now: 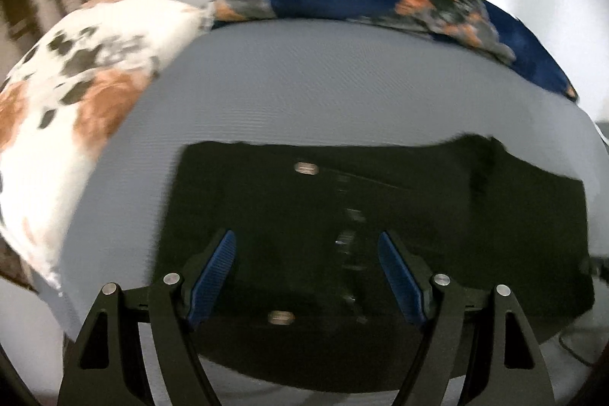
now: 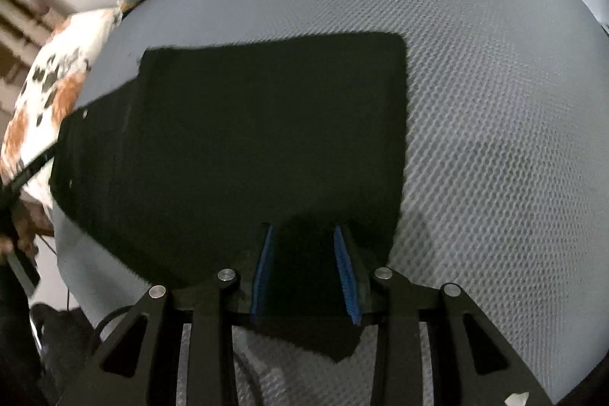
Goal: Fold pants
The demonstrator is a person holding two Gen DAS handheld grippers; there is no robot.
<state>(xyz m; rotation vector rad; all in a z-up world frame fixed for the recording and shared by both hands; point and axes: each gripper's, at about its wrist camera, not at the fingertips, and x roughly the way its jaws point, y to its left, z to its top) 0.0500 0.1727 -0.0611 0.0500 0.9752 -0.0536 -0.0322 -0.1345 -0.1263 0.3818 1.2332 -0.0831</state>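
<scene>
While the black pants are spread on the grey textured bed cover, a bunch of their near edge is pinched between the narrowed jaws of the right gripper. The left gripper is held wide apart above the buttoned waist area, with nothing clasped. A lopsided fold is likely if the cloth is carried over by one corner only, since the unheld side may be dragged or creased. The thin pinch could also be lost, and the patterned pillow nearby might be brushed.
</scene>
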